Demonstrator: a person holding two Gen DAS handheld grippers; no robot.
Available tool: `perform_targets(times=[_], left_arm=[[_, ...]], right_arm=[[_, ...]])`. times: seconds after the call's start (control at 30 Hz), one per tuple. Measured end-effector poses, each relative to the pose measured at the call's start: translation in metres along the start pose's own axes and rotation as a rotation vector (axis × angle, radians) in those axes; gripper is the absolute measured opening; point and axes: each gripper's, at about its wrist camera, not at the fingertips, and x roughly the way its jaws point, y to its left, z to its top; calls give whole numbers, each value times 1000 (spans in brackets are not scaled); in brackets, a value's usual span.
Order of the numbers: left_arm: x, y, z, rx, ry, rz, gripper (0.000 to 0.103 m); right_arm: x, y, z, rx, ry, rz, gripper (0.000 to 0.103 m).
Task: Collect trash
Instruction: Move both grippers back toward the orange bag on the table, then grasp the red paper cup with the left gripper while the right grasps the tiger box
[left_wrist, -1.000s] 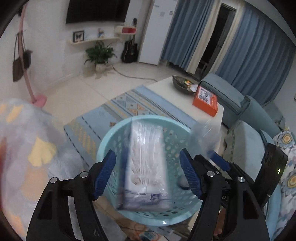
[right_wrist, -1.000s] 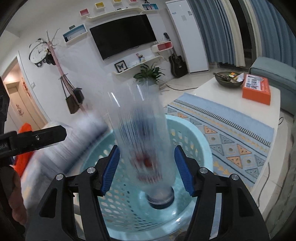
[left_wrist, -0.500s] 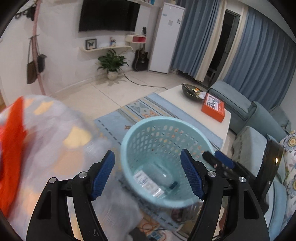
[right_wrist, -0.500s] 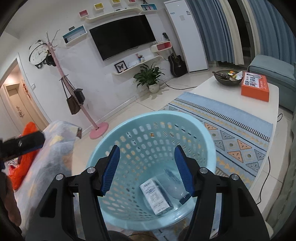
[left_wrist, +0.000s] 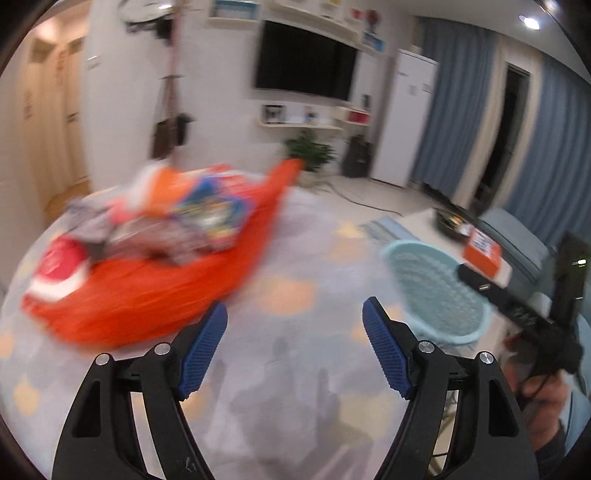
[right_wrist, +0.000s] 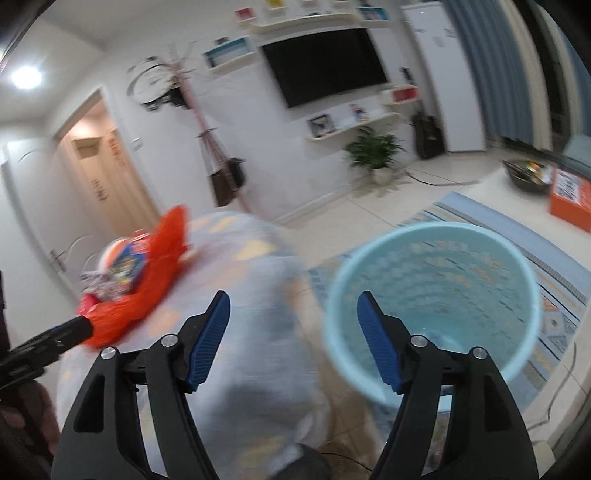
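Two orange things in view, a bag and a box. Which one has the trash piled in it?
The orange bag on the patterned tablecloth, heaped with wrappers. The orange box sits closed on the white table past the blue basket.

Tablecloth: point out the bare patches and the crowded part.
The tablecloth lies bare from the left gripper across to the basket side. Crowded: the orange bag of wrappers at the far left.
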Motion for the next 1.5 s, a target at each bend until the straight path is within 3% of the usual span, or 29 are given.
perform_targets(times=[0.23, 0.43, 0.63, 0.77, 1.0, 1.13, 1.2, 1.27, 1.33, 1.4, 1.5], left_arm=[[-30, 97, -16, -123, -30, 181, 74], [-42, 147, -7, -159, -111, 234, 74], [-27, 183, 20, -134, -145, 263, 76], [8, 194, 38, -71, -38, 265, 76], [59, 218, 39, -118, 175, 127, 76], [66, 213, 33, -84, 157, 158, 80], [62, 220, 33, -135, 131, 129, 71], [54, 232, 30, -211, 101, 115, 49], [48, 246, 26, -289, 74, 91, 37], [41, 257, 21, -345, 50, 65, 31], [38, 255, 18, -348, 34, 63, 26]], right_arm=[[11, 86, -9, -137, 48, 95, 74], [23, 146, 7, -244, 65, 145, 84], [49, 180, 27, -171, 115, 231, 86], [66, 193, 27, -127, 133, 248, 86], [91, 211, 18, -157, 166, 235, 87], [101, 220, 21, -187, 157, 213, 87], [108, 225, 23, -192, 159, 210, 87], [116, 234, 24, -201, 157, 200, 87], [126, 243, 26, -205, 151, 177, 87], [135, 246, 27, -195, 154, 133, 87], [150, 246, 26, -147, 181, 85, 88]])
